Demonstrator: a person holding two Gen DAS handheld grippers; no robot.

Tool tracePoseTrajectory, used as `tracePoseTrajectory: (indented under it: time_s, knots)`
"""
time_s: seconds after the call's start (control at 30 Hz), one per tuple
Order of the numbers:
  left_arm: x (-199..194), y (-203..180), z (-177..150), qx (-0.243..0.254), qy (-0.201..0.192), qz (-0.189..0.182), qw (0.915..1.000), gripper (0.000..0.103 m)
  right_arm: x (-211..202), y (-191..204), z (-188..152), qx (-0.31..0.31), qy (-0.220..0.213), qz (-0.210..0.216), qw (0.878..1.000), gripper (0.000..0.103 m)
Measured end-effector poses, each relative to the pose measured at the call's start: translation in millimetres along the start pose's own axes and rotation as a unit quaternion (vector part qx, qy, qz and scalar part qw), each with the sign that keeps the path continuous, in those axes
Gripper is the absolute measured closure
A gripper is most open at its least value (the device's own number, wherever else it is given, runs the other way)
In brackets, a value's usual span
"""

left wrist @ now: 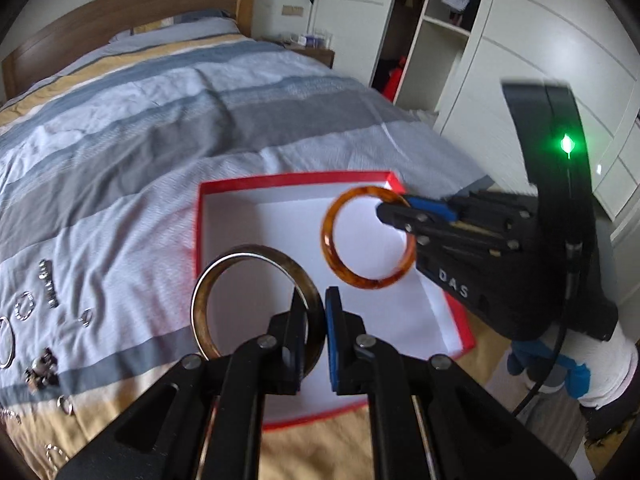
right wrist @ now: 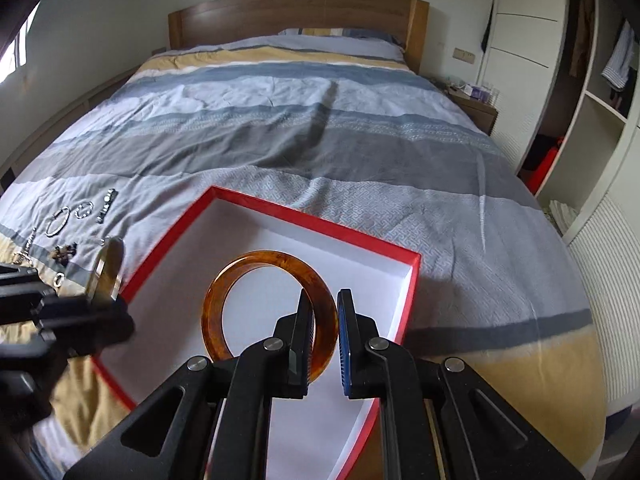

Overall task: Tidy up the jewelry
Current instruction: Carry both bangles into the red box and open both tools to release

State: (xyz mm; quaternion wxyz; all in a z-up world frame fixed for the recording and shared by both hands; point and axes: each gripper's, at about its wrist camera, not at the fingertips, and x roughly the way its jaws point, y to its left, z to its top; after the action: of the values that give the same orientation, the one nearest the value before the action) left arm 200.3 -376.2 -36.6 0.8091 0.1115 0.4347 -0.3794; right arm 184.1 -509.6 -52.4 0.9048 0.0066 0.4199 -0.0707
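Closest in the left wrist view, the left gripper (left wrist: 318, 316) clenches its two fingers on the rim of a brown bangle (left wrist: 224, 276), one finger inside the ring and one outside. This bangle stands upright, low in the centre of the frame, over the near left part of the box (left wrist: 199, 220). In the right wrist view the same bangle (right wrist: 107, 270) is seen edge-on at the left, just beside the red wall of the box (right wrist: 412, 280).

Right gripper (right wrist: 325, 330) grasps an amber bangle (right wrist: 240, 276) in the same way, its fingers pinching the right side of the ring. From the left camera this amber bangle (left wrist: 344, 272) hangs in the air above the white floor of the box, right of centre, with the right gripper (left wrist: 396, 210) reaching in from the right edge.

Box is red outside, white inside, and lies open on the striped bedcover (right wrist: 320, 128).

Further left on the cover lies a group of small silver pieces (right wrist: 76, 220), rings and bracelets, well apart from the box.

Behind, at the top of the frame, is the wooden headboard (right wrist: 296, 16), and on the right an open white wardrobe (right wrist: 592, 112).
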Motion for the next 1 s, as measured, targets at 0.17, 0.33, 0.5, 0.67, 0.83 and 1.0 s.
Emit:
tracePoseTrajectory:
  time_s: [0.17, 0.33, 0.5, 0.67, 0.83, 1.0]
  knots:
    - [46, 8, -6, -0.004, 0.041, 0.009, 0.9991, 0.095, 42, 3, 4, -0.031, 0.037, 0.01, 0.999, 0.092]
    - [68, 13, -19, -0.007, 0.059, 0.0, 0.9982, 0.095, 63, 4, -1, -0.039, 0.066, 0.013, 0.997, 0.092]
    - [69, 25, -20, -0.037, 0.054, -0.025, 0.9975, 0.093, 66, 1, -3, -0.037, 0.067, 0.002, 0.997, 0.077]
    - [58, 20, -18, -0.04, 0.053, -0.03, 0.9974, 0.063, 58, 3, 0, -0.047, 0.064, -0.011, 0.997, 0.061]
    - [29, 13, -14, -0.03, 0.04, -0.022, 0.9985, 0.062, 17, 0, 2, -0.04, 0.038, -0.033, 0.998, 0.053]
    - [-20, 14, -18, -0.039, 0.004, -0.008, 0.9992, 0.062, -43, -10, -2, 0.0, 0.012, -0.049, 0.999, 0.053]
